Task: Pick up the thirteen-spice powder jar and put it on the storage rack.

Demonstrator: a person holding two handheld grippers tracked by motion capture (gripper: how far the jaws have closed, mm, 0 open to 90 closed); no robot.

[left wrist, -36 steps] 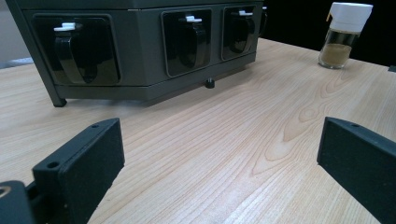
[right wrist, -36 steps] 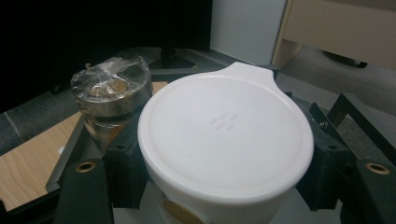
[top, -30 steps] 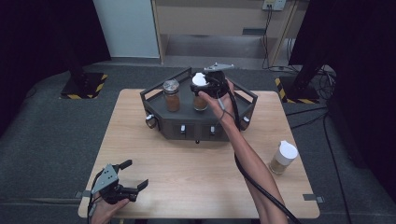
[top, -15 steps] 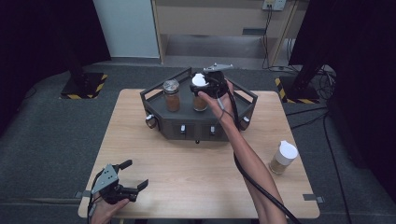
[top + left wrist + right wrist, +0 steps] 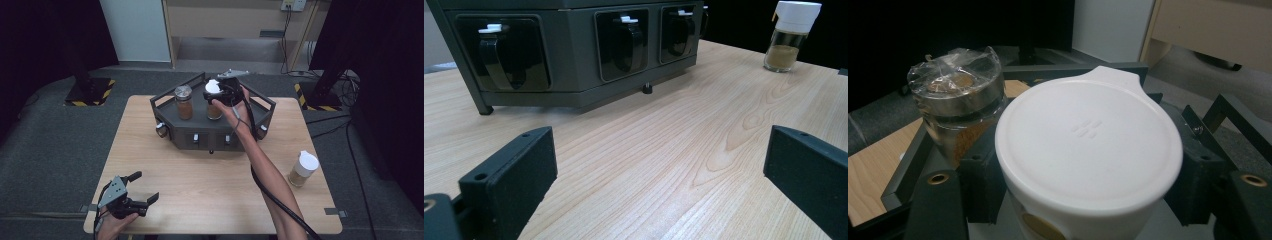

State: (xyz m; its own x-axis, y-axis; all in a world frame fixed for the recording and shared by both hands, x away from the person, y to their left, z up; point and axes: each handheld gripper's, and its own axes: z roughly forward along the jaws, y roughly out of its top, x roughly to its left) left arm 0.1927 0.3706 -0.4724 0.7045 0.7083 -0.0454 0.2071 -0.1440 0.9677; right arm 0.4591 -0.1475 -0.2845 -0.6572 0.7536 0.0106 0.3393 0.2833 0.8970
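Note:
A dark six-sided rack stands at the table's far middle. On its top are a silver-lidded spice jar and a white-capped jar. My right gripper reaches over the rack from the near side and has the white cap between its jaws. In the right gripper view the pads lie against both sides of the white cap; the jaws have just been opening slightly. The silver-lidded jar stands behind it to the left. My left gripper rests open and empty at the near left of the table.
A second white-capped jar stands alone on the table's right side, also the jar in the left gripper view. The rack's front has several recessed handles. Bare wood lies between my left gripper and the rack.

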